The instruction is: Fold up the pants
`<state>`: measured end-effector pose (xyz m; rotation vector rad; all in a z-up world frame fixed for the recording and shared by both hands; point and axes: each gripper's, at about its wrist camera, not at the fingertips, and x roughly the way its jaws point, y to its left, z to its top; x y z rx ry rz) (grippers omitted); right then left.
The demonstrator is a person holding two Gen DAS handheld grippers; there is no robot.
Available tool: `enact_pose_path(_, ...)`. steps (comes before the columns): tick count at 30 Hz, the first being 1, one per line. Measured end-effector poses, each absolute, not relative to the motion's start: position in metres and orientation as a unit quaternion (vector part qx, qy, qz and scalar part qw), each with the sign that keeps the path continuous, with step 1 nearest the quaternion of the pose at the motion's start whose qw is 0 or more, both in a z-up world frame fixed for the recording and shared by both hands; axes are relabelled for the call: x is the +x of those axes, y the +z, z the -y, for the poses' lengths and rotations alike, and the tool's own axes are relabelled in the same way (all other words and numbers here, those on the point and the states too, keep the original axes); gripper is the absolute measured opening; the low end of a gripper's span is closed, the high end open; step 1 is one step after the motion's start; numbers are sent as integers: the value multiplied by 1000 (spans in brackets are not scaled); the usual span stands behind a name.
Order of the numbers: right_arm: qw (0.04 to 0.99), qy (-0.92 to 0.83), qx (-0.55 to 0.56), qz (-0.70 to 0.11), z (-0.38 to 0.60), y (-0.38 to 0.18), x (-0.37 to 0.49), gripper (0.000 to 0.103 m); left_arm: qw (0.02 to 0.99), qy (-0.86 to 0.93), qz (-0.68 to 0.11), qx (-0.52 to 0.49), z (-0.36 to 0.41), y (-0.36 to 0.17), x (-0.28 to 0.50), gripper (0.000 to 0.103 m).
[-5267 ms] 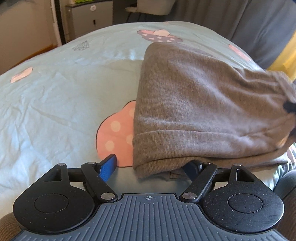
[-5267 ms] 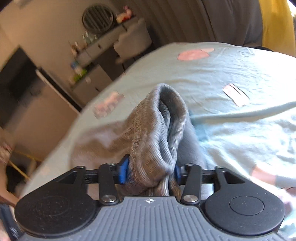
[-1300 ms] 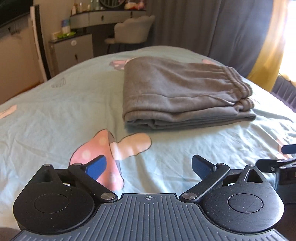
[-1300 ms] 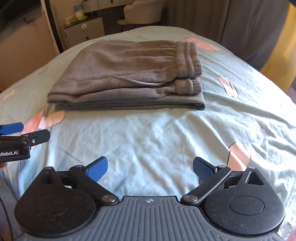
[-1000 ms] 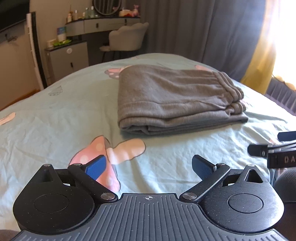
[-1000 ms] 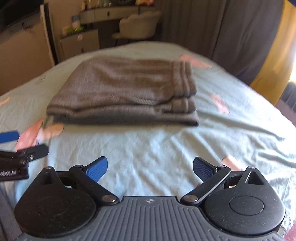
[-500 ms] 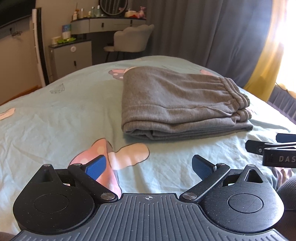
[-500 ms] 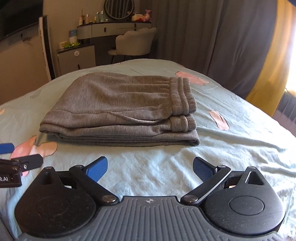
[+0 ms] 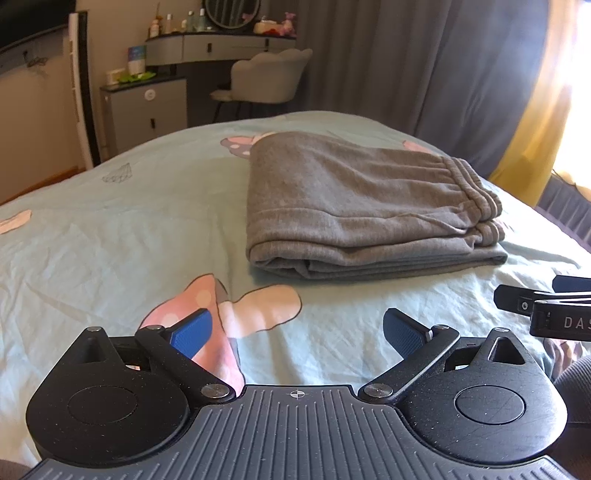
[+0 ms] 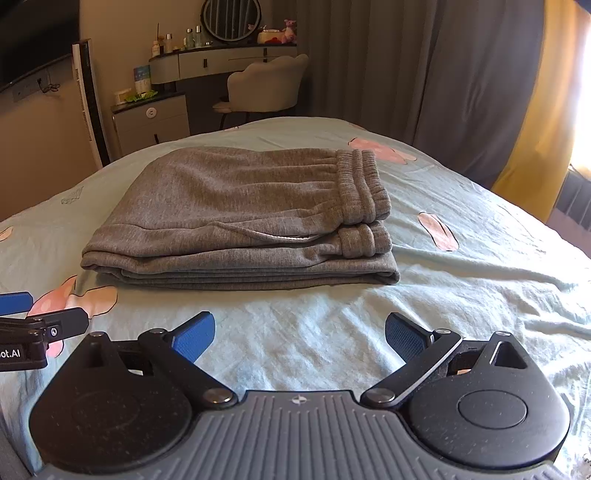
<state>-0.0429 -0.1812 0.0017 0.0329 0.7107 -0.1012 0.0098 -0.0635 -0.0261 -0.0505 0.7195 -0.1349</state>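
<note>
The grey pants lie folded in a flat stack on the light blue bed sheet, waistband to the right. They also show in the right wrist view. My left gripper is open and empty, held back from the stack's near left corner. My right gripper is open and empty, in front of the stack's near edge. Each gripper shows at the edge of the other's view, the right one and the left one.
The sheet has pink mushroom prints. Beyond the bed stand a grey cabinet, a vanity desk with a round mirror and a grey chair. Grey and yellow curtains hang on the right.
Five seconds ago both grippers were at the pants, the right one shut on a fold. Both have let go and drawn back; over the last second they rose slightly and the stack stays still.
</note>
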Motion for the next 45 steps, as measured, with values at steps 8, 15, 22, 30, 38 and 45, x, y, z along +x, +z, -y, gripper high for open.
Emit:
enact_pose_path(8,936,-53,15,-349,181,1,-43,99,934,-63,-350,-27,62,-26,9,102)
enact_pose_path(15,935,-53,21,-349,183,1,-43,99,934,-64,-351,-28,61,-26,9,102)
enact_pose_path(22,935,-53,22,-350,183,1,-43,99,932,-63,-355,-32,61,-26,10,102)
enact_pose_path(30,935,-54,21,-349,182,2,-44,99,932,-62,-356,-36,63,-27,11,102)
enact_pose_path(38,935,-56,22,-349,182,1,-44,99,932,-63,-354,-39,64,-26,10,102)
enact_pose_path(45,935,-55,20,-349,183,1,-43,99,932,-64,-354,-39,64,-26,10,102)
